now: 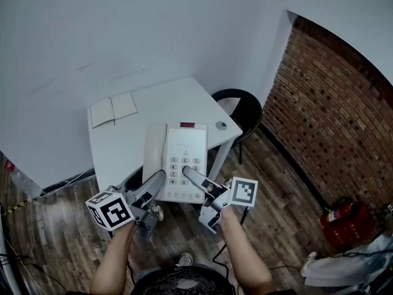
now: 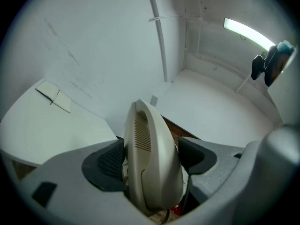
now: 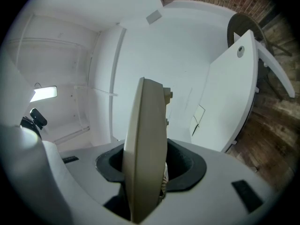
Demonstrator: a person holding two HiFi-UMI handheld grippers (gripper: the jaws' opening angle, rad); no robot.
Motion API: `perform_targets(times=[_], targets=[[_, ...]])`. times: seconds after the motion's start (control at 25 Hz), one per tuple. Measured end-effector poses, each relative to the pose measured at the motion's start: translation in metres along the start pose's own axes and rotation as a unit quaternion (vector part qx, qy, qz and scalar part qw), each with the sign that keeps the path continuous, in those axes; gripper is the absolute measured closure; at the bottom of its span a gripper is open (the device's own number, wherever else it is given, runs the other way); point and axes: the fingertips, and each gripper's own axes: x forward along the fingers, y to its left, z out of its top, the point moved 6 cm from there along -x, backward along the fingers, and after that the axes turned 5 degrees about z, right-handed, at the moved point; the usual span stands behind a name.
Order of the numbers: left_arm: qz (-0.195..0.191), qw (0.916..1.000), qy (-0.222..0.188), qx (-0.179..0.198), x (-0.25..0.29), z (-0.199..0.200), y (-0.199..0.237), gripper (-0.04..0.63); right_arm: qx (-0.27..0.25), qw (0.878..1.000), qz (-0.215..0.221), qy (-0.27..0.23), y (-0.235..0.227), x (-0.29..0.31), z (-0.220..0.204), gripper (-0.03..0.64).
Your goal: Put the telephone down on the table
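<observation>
Lying seemingly level, telephone (image 1: pixel 184 147) points lengthwise toward table (image 1: pixel 161 98)

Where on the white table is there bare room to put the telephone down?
The table is bare from the open notebook to its near edge, and between the notebook and the round hole. Only the far left corner is taken. The telephone hides the near right part.

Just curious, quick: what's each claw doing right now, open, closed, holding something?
Left gripper: closed on the telephone, at its handset.
Right gripper: closed on the telephone's other edge.
</observation>
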Motion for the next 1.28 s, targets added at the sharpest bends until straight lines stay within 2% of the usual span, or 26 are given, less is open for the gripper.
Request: perform_targets(times=[0.6, 0.96, 1.28], targets=[[0.023, 0.9997, -0.008, 0.007, 0.049, 0.013, 0.027, 0.231, 0.005, 1.000, 0.014, 0.019, -0.039, 0.022, 0.049, 0.434], [0.019, 0.9997, -0.014, -0.002, 0.098, 0.041, 0.083, 0.232, 0.003, 1.000, 0.009, 0.028, -0.086, 0.068, 0.092, 0.433], [0.029, 0.9994, -0.006, -0.016, 0.159, 0.088, 0.149, 0.232, 0.016, 0.999, 0.001, 0.036, -0.140, 0.134, 0.150, 0.433]])
